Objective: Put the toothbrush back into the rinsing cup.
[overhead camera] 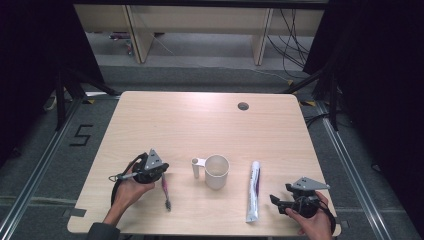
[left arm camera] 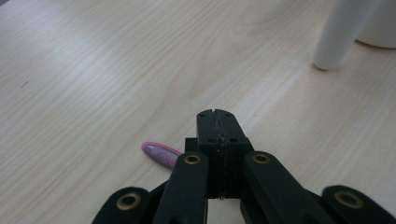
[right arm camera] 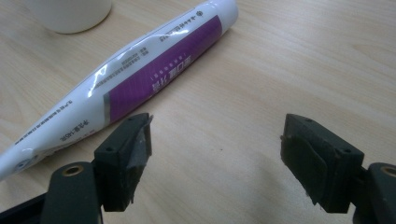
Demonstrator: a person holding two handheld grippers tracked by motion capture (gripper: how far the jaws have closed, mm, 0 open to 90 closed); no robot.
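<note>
A pink toothbrush [overhead camera: 165, 192] lies on the wooden table [overhead camera: 200, 125] at the front left. My left gripper [overhead camera: 165, 171] sits over its handle end, pointing toward a white cup [overhead camera: 216, 171]. In the left gripper view the left gripper [left arm camera: 217, 114] is shut, pads pressed together, and the toothbrush's pink end [left arm camera: 161, 154] pokes out from under the left jaw. A white and purple toothpaste tube [overhead camera: 254, 190] lies right of the cup. My right gripper [overhead camera: 274, 200] is open just right of the toothpaste tube [right arm camera: 140, 79], its jaws [right arm camera: 217, 149] wide apart over bare wood.
A white upright tube [overhead camera: 195, 167] stands close against the cup's left side and also rises in the left gripper view [left arm camera: 338, 32]. The cup's base [right arm camera: 70, 14] shows beyond the toothpaste. A cable hole [overhead camera: 243, 106] sits near the table's far edge.
</note>
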